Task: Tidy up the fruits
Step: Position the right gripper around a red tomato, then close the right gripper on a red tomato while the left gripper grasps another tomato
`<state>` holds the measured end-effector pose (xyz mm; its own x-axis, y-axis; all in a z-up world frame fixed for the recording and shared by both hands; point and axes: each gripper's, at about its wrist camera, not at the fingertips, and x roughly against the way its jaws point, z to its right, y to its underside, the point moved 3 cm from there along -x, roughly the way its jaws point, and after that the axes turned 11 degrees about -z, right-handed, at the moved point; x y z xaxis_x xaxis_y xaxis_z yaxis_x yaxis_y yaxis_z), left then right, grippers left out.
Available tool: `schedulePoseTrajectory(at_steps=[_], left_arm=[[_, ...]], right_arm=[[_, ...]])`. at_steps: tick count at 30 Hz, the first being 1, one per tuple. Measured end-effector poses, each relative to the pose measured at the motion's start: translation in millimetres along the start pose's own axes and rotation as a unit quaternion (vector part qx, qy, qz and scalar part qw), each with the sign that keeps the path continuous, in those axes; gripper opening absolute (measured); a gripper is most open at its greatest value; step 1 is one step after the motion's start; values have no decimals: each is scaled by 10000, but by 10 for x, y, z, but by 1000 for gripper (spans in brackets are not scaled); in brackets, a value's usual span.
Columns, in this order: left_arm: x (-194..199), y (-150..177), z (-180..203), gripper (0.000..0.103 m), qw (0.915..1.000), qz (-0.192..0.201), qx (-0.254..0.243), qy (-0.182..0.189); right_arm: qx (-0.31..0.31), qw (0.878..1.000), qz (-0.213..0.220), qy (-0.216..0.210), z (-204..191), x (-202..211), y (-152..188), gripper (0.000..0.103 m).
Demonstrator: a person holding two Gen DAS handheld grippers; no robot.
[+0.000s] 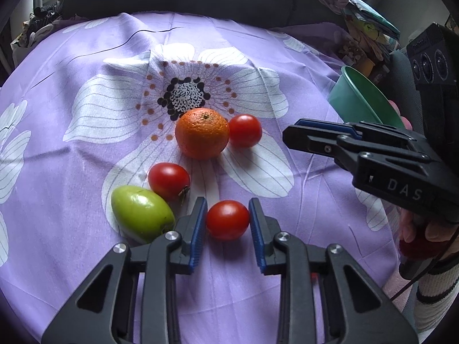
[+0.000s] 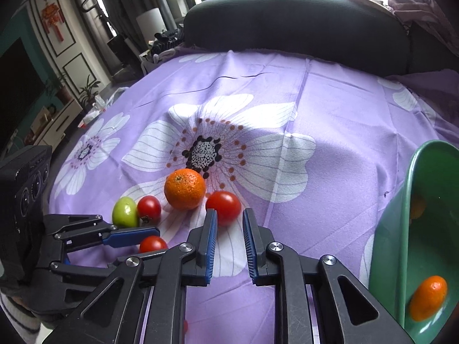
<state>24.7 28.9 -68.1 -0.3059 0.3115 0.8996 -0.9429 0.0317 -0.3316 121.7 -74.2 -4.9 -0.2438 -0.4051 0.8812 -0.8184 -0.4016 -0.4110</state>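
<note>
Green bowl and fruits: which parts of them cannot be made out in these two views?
- Green bowl: right wrist view, cut off by the picture edge, so its full contents stay unknown; left wrist view, right gripper covers its lower part.
- Green fruit: left wrist view, near end hidden behind left gripper.
- Held red tomato: right wrist view, top hidden by that gripper's finger.

An orange (image 2: 185, 188), three red tomatoes (image 2: 223, 207) and a green fruit (image 2: 125, 211) sit on a purple floral cloth (image 2: 330, 109); a green bowl (image 2: 401, 229) at right holds another orange (image 2: 429, 298).
</note>
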Motion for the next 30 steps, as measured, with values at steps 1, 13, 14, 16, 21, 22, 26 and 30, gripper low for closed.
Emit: schedulePoseTrajectory(at_steps=[1,13,14,16,21,22,26,30], left_arm=[[6,7,2,29,10000,-1,6,2],[48,23,-17,29,10000,-9,18,53],[44,19,-17,29,10000,-10,15,59],[39,7,-23,29,10000,-4,21,88],[44,22,-63,29,9999,-4,61,116],[48,28,-69,29,9999,-6,63,116],[59,34,-58,29,9999,8,56,133],[95,53,-11,29,9999,47,15,133]], right_arm=[[5,10000,-70,-18,1,-13,11,22],[347,9981,-387,339,-150,-367,-321,37],[368,9979,-397,359,-156,-385,-345,38],[349,9979,-417,345,-147,-421,-387,38],[389,9973,-562,269,-144,-546,-372,38],[400,9973,-545,276,-152,-534,-362,38],[299,9984,-446,164,-132,-475,-315,33],[151,9996,-223,123,-74,-276,-227,33]])
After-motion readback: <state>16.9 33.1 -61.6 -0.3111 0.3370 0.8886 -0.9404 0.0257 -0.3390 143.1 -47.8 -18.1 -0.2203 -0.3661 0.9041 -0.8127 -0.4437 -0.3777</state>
